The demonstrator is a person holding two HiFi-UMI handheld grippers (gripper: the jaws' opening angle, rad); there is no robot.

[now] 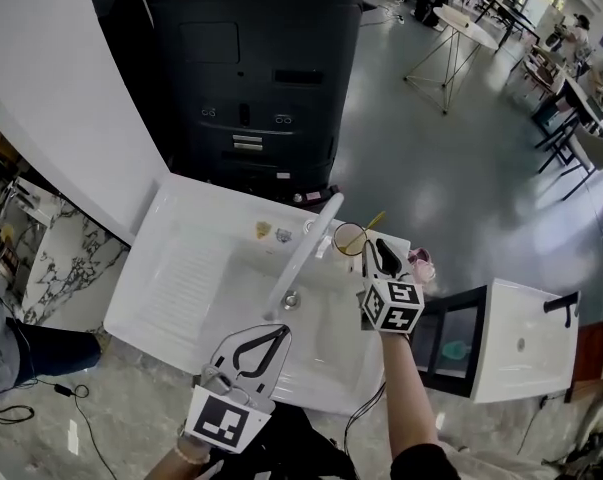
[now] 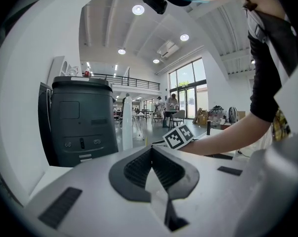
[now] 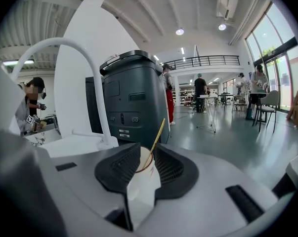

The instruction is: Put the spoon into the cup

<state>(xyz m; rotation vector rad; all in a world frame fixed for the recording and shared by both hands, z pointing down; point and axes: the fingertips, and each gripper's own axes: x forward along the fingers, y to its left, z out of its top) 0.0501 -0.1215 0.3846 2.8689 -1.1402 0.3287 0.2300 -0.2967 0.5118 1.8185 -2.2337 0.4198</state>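
Note:
My right gripper (image 1: 374, 243) is shut on a white cup (image 1: 348, 238) with a brown rim, held over the back right of the white sink (image 1: 181, 258). A thin golden spoon (image 1: 374, 219) stands inside the cup, its handle leaning out to the right. In the right gripper view the cup (image 3: 141, 186) sits between the dark pads of the right gripper (image 3: 143, 157), and the spoon (image 3: 157, 132) slants up out of it. My left gripper (image 1: 281, 333) hangs over the sink's front edge, jaws together with nothing held. The left gripper (image 2: 151, 149) has its tips touching.
A white curved faucet (image 1: 306, 253) crosses the basin just left of the cup. Two small items (image 1: 271, 232) lie on the back ledge. A large dark machine (image 1: 251, 68) stands behind the sink. A white cabinet (image 1: 526, 343) is at the right.

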